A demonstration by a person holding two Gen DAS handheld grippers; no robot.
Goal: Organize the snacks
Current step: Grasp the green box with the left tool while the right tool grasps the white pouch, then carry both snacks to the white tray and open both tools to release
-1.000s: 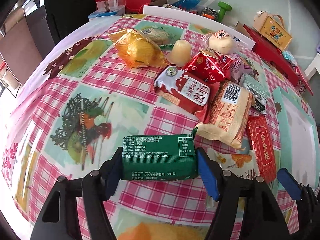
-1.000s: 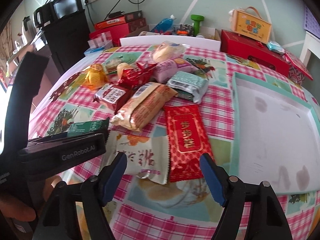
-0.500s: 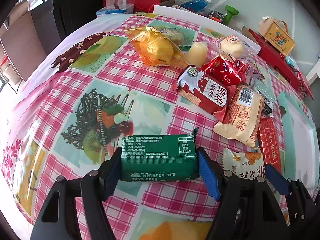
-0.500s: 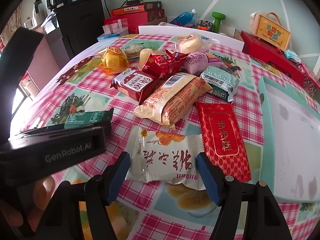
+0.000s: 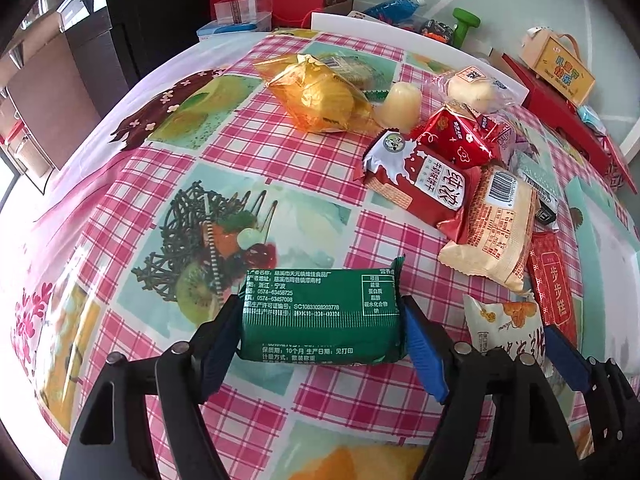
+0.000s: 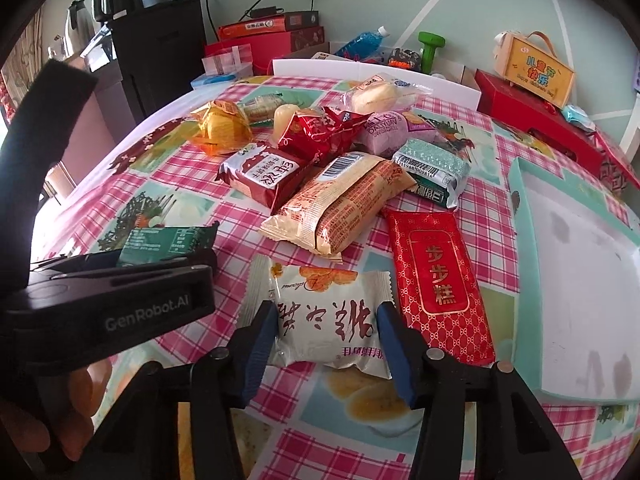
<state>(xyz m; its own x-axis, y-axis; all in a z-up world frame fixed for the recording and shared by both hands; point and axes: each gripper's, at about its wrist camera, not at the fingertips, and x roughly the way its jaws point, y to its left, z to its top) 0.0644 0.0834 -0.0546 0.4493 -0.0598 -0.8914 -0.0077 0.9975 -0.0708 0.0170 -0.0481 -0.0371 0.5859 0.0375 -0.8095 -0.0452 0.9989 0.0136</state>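
packet, green, white print, jaws clamped

Left claw hides most of the green packet.

Green packet clamped between blue pads of left gripper — above checked tablecloth. Snack pile seen at two o'clock — white packet at three.

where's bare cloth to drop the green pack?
Left gripper holds the green pack. Bare cloth lies left of the orange bag. The white tray is bare. It's crowded around the red biscuit pack.
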